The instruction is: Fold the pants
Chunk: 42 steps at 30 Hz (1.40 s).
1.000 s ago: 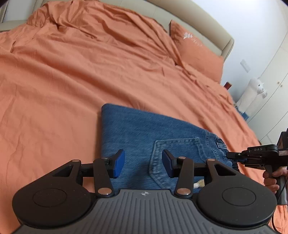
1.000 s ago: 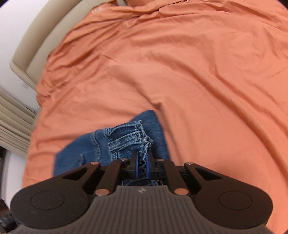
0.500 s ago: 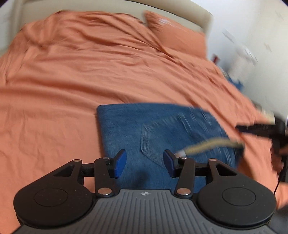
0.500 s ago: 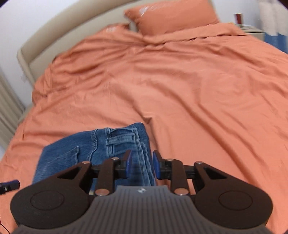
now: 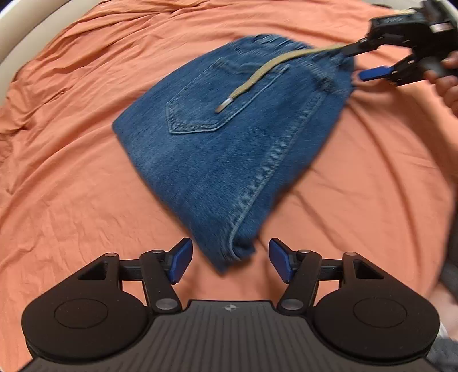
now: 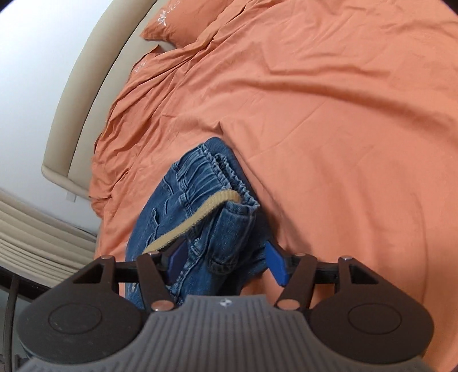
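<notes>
The folded blue jeans (image 5: 229,143) lie on the orange bed sheet (image 5: 71,171), back pocket up, with a tan drawstring (image 5: 257,77) across them. My left gripper (image 5: 227,263) is open, its blue pads either side of the near folded corner, holding nothing. My right gripper (image 6: 226,264) is open with the gathered waistband (image 6: 217,200) between its pads; the drawstring (image 6: 194,220) drapes over its left finger. The right gripper also shows in the left wrist view (image 5: 363,61) at the far waistband end.
The orange sheet covers the whole bed, wrinkled around the jeans. An orange pillow (image 6: 183,23) and a beige headboard (image 6: 86,85) lie at the far left in the right wrist view. Beige curtains (image 6: 37,234) hang beyond the bed's edge.
My right gripper let go of the waistband and has opened wide around it. My left gripper swung around to the jeans' folded corner and opened wider.
</notes>
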Each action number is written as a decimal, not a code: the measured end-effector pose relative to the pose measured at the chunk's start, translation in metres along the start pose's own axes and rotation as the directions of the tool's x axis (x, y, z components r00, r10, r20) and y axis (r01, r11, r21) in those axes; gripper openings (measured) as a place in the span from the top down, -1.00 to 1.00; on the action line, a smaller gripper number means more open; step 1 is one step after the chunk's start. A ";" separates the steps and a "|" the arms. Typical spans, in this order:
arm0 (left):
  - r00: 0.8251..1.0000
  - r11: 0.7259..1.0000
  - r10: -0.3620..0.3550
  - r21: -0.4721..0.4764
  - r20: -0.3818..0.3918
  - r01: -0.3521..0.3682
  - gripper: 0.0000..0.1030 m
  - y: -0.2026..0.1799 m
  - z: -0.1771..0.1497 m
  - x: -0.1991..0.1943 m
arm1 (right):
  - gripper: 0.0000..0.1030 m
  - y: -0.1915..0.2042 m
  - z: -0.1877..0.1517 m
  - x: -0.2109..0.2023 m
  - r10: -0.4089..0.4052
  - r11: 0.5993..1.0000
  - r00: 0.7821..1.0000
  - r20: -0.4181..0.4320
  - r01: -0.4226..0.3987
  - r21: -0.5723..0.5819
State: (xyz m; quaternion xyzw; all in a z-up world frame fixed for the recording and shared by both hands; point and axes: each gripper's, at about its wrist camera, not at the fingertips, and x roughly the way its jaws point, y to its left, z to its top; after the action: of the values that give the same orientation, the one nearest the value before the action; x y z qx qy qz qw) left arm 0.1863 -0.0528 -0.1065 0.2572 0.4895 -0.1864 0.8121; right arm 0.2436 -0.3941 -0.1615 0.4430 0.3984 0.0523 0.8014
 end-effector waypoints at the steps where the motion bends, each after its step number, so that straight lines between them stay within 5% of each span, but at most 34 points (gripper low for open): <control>1: 1.000 1.000 0.007 -0.019 -0.014 -0.007 -0.38 -0.001 0.004 0.007 | 0.05 -0.002 0.000 0.002 0.008 1.000 1.000 0.003 -0.008 0.009; 3: 0.999 0.998 0.031 -0.053 -0.023 -0.033 -0.16 0.002 0.007 0.013 | 0.37 -0.004 0.003 0.007 0.040 0.999 0.999 0.002 -0.040 0.026; 4: 0.998 0.996 0.064 -0.063 -0.024 -0.066 0.14 0.004 0.007 0.012 | 0.51 -0.004 0.004 0.006 0.040 0.999 0.999 0.007 -0.040 0.025; 8: 0.993 0.992 0.105 -0.059 -0.046 -0.107 0.78 0.016 0.011 -0.001 | 0.74 0.001 0.006 0.000 0.068 0.997 0.997 0.035 -0.067 -0.040; 12: 0.983 0.996 0.074 -0.032 -0.166 -0.081 0.85 0.018 0.012 0.013 | 0.80 0.012 0.003 -0.003 0.033 0.993 0.998 0.054 -0.026 -0.119; 21: 0.961 0.994 -0.009 -0.108 -0.276 -0.022 0.84 0.020 0.002 0.040 | 0.85 -0.006 -0.001 0.018 -0.085 0.989 0.996 0.009 0.085 -0.122; 23: 0.940 0.991 -0.029 -0.136 -0.340 -0.019 1.00 0.026 -0.004 0.042 | 0.85 -0.004 -0.001 0.019 -0.094 0.986 0.996 0.009 0.094 -0.140; 25: 0.936 0.987 0.001 -0.149 -0.352 -0.057 1.00 0.032 -0.016 0.039 | 0.84 -0.002 -0.002 0.019 -0.105 0.981 0.994 0.014 0.106 -0.163; 29: 0.979 0.940 -0.067 -0.342 -0.192 -0.003 0.95 0.065 -0.018 0.007 | 0.75 0.000 -0.002 0.016 -0.111 0.980 0.994 0.017 0.113 -0.165; 31: 0.992 0.917 -0.063 -0.399 -0.113 0.012 0.86 0.077 -0.015 -0.008 | 0.40 0.005 -0.004 0.011 -0.145 0.967 0.988 0.045 0.151 -0.203; 33: 0.998 0.886 -0.056 -0.463 -0.028 0.037 0.75 0.086 -0.014 -0.019 | 0.31 0.010 -0.006 0.002 -0.170 0.952 0.982 0.080 0.185 -0.242; 37: 0.986 0.776 -0.085 -0.611 0.143 0.155 0.47 0.108 -0.014 -0.025 | 0.26 0.016 -0.001 -0.023 -0.140 0.957 0.978 0.152 0.174 -0.234; 42: 0.958 0.663 -0.072 -0.704 0.278 0.254 0.17 0.119 -0.008 -0.010 | -0.05 0.026 0.003 -0.037 -0.054 0.959 0.987 0.151 0.093 -0.266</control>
State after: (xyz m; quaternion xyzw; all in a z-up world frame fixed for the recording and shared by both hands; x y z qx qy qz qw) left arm 0.2425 0.0475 -0.0722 -0.1579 0.4485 -0.0751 0.8765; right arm 0.2273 -0.3967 -0.1194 0.3162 0.3454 0.0449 0.8824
